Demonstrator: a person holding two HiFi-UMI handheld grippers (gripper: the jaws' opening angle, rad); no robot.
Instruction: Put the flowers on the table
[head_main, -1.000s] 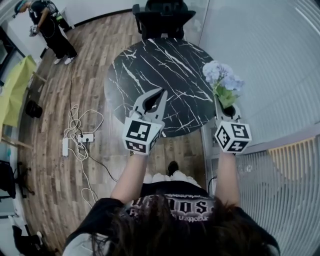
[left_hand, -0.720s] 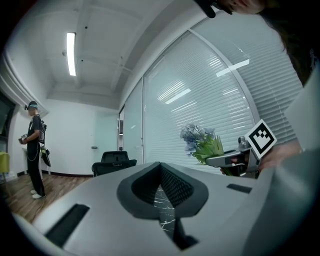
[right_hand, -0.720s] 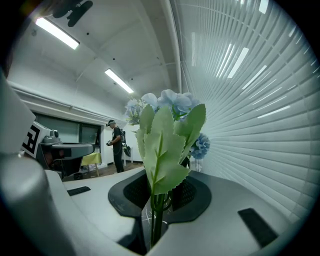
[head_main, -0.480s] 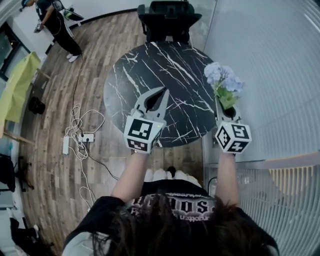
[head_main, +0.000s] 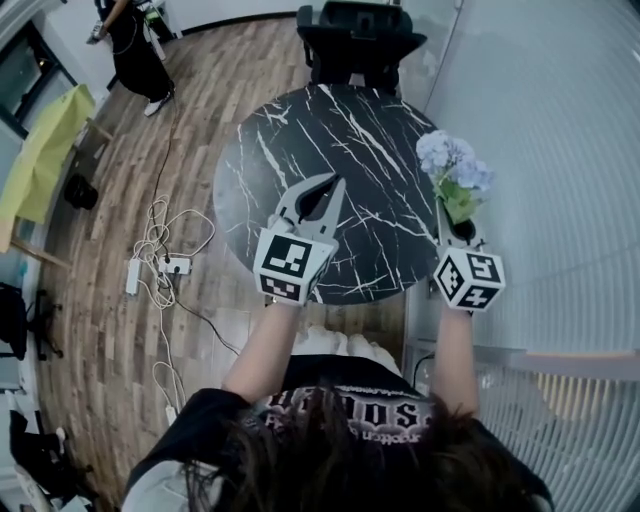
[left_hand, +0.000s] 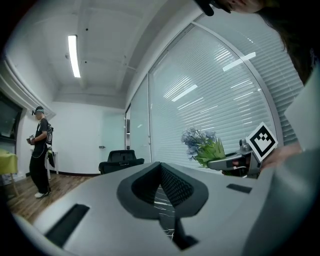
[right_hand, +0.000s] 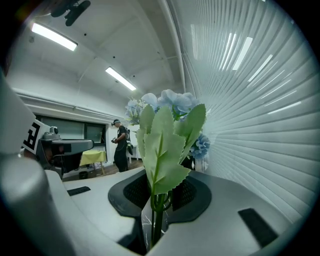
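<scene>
A bunch of pale blue flowers (head_main: 455, 165) with green leaves stands upright in my right gripper (head_main: 455, 224), which is shut on the stems (right_hand: 156, 220) beside the right rim of the round black marble table (head_main: 300, 140). The leaves and blooms (right_hand: 167, 130) fill the right gripper view. My left gripper (head_main: 322, 192) hovers over the near part of the table. Its jaws meet at the tips (left_hand: 161, 167) with nothing between them. The left gripper view also shows the flowers (left_hand: 202, 145) and the right gripper (left_hand: 230, 162) off to the right.
A black office chair (head_main: 355, 35) stands behind the table. A glass wall with blinds (head_main: 560, 150) runs close along the right. Cables and a power strip (head_main: 165, 265) lie on the wood floor at the left. A person (head_main: 135, 45) stands far off at the top left.
The head view has swung a little, so the table and chair sit further right. Both grippers keep their pose, and the flowers stay in the right one.
</scene>
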